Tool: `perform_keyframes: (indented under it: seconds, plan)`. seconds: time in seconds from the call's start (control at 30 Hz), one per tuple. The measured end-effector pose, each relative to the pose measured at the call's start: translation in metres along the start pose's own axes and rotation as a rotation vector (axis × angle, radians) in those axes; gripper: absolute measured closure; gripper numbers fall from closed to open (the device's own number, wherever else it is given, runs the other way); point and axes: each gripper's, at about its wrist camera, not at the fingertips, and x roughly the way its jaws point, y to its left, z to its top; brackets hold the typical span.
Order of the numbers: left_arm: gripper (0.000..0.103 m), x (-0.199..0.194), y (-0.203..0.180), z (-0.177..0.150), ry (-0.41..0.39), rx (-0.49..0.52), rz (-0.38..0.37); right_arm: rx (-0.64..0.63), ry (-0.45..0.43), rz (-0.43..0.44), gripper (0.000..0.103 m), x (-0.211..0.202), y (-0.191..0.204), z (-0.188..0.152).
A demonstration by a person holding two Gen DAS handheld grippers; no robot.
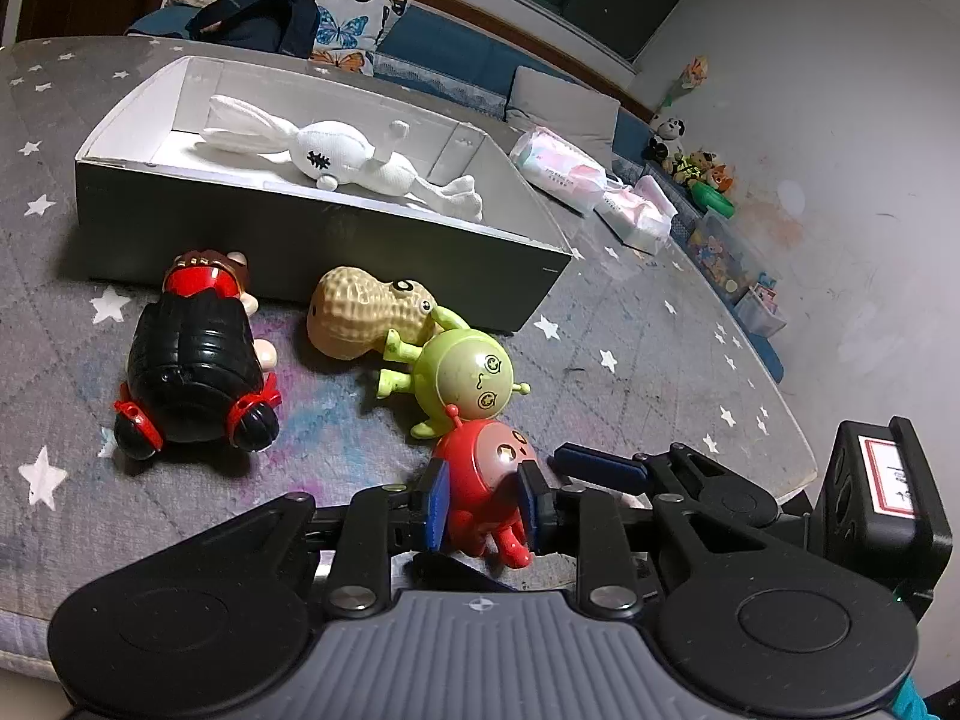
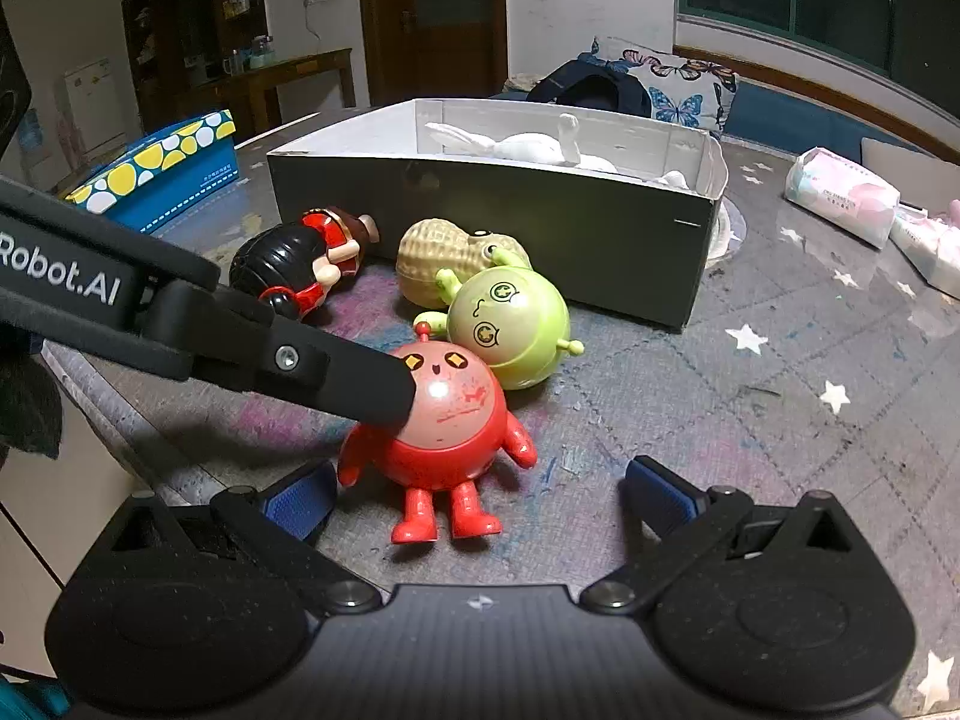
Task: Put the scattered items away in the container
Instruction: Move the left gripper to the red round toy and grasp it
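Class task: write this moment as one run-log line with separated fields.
left claw: shut on red toy | right claw: open, empty | white rabbit: in box | outside: three other toys

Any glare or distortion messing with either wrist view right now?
Right wrist view: a bright glare spot on the red toy, edges bowed by the fisheye. Left wrist view: dim indoor light, the box looks curved, a small highlight on the same toy.

table cover: grey with white stars, kinda stained pink and blue in the middle
butterfly pillow: sat behind the table, next to a dark bag
tissue packs: two, pastel, lay at the table's far edge
blue spotted box: stood off to the left side
stuffed animals: piled by the wall
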Motion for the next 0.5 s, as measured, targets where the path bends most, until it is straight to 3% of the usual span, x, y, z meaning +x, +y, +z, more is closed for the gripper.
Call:
perform_keyframes:
  seconds: [0.5]
  plan:
    - [0.074, 0.003, 0.003, 0.003, 0.009, -0.022, -0.016, -0.033, -0.023, 0.002, 0.0, 0.0004, 0.0044, -0.0014]
